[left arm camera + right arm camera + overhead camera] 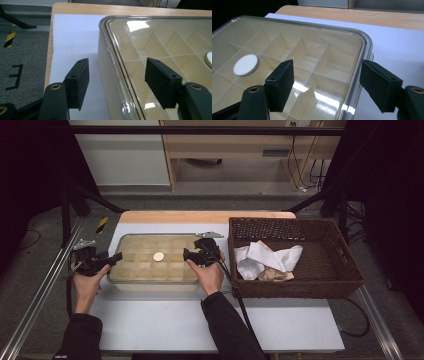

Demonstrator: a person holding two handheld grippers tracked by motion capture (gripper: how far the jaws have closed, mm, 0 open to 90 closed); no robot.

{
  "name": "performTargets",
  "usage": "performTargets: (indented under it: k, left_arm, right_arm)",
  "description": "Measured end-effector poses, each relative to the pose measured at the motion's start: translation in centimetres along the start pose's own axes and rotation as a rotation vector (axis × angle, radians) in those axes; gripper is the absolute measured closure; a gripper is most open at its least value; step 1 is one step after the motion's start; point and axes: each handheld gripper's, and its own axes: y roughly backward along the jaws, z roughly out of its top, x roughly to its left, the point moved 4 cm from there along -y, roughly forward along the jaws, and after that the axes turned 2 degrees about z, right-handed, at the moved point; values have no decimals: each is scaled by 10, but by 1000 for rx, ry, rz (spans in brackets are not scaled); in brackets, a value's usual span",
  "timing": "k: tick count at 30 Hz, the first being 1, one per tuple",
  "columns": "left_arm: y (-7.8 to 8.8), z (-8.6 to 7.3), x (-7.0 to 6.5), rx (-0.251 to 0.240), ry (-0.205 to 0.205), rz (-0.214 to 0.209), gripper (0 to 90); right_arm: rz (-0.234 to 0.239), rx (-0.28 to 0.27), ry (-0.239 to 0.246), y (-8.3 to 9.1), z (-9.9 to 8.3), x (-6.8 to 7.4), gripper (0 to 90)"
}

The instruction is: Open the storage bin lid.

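We judge the step in hand to be gripping the clear lid at both short ends so that it can come off the divided box, which sits on the white mat left of the basket. Nearest us, our left gripper stands released, its jaws spread wide across the lid's left rim: one pad hangs outside the box wall, the other pad rides above the lid, neither touching as far as we can tell. Our right gripper is likewise released and straddles the right rim, inner pad over the compartments, outer pad over the mat. To do this well, we think both should settle to the same depth on the rim, close together, and lift level, since a tilted lid could jam or drag the box. Farther in, a white disc lies near the lid's middle; whether it is a knob we cannot tell. Beyond, to the right, the basket holds white cloths.
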Motion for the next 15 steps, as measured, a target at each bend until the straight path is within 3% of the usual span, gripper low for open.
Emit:
performTargets:
  k: [7, 15]
  left_arm:
    - [-6, 3, -4, 24, -10, -19, 318]
    - [-11, 4, -3, 48, 18, -63, 273]
  right_arm:
    - [-33, 16, -18, -5, 0, -10, 271]
    - [12, 53, -49, -14, -4, -16, 263]
